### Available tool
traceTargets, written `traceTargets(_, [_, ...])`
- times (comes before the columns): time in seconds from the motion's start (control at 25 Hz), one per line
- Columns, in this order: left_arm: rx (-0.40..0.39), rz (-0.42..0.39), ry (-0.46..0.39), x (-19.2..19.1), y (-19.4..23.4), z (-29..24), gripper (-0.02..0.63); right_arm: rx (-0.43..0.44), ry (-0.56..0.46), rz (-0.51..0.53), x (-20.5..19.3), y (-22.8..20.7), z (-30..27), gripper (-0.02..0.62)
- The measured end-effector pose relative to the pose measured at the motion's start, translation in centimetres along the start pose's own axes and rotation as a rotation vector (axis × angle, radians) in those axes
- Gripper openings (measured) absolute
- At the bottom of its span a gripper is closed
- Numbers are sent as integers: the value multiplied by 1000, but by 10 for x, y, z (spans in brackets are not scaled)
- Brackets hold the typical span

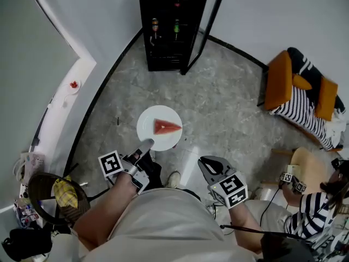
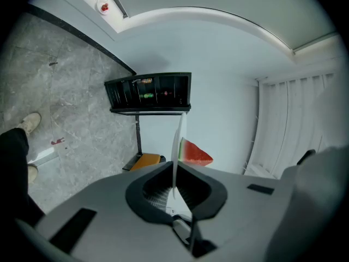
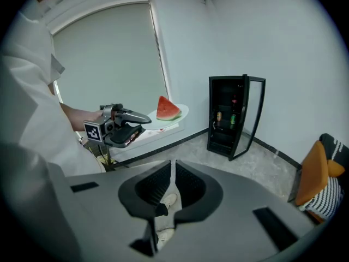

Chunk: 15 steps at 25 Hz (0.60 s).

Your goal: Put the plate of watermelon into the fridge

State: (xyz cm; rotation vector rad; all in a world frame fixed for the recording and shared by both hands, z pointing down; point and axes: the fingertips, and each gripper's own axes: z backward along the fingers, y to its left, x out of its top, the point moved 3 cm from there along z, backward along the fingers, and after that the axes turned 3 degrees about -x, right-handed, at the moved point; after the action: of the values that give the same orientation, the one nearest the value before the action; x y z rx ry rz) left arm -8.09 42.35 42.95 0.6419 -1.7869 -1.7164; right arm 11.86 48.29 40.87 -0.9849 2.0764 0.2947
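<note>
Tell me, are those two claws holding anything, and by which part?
The left gripper pinches the white plate, carrying a watermelon slice, by its rim on the edge nearest the person. The right gripper is shut and holds nothing.

Head downward, gripper views forward (sharing fridge (image 1: 170,31))

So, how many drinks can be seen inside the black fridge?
3. An orange-topped drink and a green drink stand side by side on one shelf; a red drink sits above the green one. The dark fridge may hide more.
</note>
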Motion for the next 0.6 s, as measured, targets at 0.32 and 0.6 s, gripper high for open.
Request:
traceTargets(0.32, [-25,9,51,84,-5,-51,21,-30,11,10,75,-23,-65,130])
traceTargets(0.6, [-6,-15,109,155,-6,-87,20,-27,50,22,136,-40,-131,129])
